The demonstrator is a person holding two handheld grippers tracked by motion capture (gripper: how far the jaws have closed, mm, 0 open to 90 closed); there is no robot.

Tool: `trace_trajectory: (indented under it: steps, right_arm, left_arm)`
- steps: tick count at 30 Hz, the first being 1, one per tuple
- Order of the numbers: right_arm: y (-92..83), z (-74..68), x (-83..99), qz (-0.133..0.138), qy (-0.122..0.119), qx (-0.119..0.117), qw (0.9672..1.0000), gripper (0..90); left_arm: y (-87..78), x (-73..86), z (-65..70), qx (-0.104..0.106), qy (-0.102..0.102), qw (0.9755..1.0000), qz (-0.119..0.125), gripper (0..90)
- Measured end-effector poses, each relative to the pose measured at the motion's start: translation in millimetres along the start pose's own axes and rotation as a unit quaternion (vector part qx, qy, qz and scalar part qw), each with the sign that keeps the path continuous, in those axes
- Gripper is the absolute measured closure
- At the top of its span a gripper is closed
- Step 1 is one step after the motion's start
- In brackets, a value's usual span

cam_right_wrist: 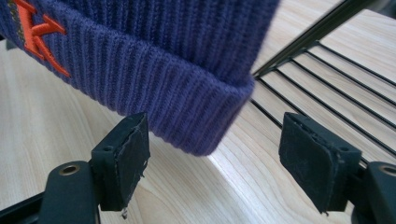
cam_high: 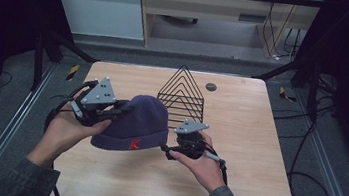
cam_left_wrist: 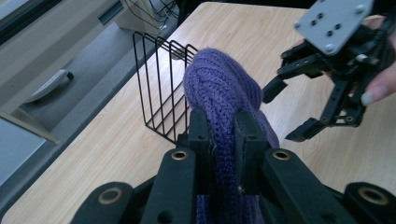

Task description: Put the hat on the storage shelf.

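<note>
Purple knit beanie (cam_high: 136, 123) sits on the wooden table (cam_high: 248, 137), just in front of the black wire rack (cam_high: 182, 95). Left gripper (cam_high: 122, 107) is clamped on the beanie's crown – left gripper view shows knit pinched tight btwn its jaws, w/ the rack behind. Right gripper (cam_high: 168, 151) is at the cuff's corner, jaws spread apart; its own view shows the ribbed cuff edge between them, not gripped. Orange embroidered "K" (cam_high: 135, 144) on the cuff – legible in high view & right gripper view

Each black gripper (cam_high: 123, 106) carries a grey three-cornered screwed plate (cam_high: 99, 92); both sleeves (cam_high: 29, 181) are grey.
</note>
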State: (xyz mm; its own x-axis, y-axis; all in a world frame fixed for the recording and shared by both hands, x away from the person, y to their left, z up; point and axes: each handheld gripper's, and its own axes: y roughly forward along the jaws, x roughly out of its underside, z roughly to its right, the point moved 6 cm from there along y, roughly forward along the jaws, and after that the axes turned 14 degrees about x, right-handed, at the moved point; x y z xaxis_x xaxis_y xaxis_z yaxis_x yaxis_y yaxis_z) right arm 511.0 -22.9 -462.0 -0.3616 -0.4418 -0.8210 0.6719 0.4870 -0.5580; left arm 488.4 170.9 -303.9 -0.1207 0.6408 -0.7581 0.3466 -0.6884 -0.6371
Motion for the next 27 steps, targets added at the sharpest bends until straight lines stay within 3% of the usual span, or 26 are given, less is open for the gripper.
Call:
trace_trajectory:
  steps: [8,11,15,23,27]
  right_arm:
    - [15.6,0.1,-10.4,-0.013,-0.01,-0.03,0.9994,32.8]
    - [21.0,-2.6,-9.9,-0.018,-0.014,-0.044,0.9988,41.9]
    - [22.5,-5.4,-8.7,-0.011,-0.029,-0.044,0.9986,50.6]
    - [11.0,-6.5,-12.0,0.011,-0.034,-0.045,0.9984,72.2]
    - [-5.7,-2.5,-15.5,0.027,-0.032,-0.04,0.9983,74.9]
  left_arm:
    - [2.0,0.1,-5.6,0.005,0.002,1.0,-0.005,79.7]
    - [3.7,0.3,-7.5,0.005,-0.001,1.0,-0.005,79.7]
    - [6.0,1.2,-10.7,0.01,-0.008,0.9999,0.004,79.8]
    - [1.5,1.8,-15.1,-0.011,-0.023,0.9996,0.012,79.5]
    - [-4.6,2.5,-18.3,-0.023,-0.033,0.9989,0.023,79.3]
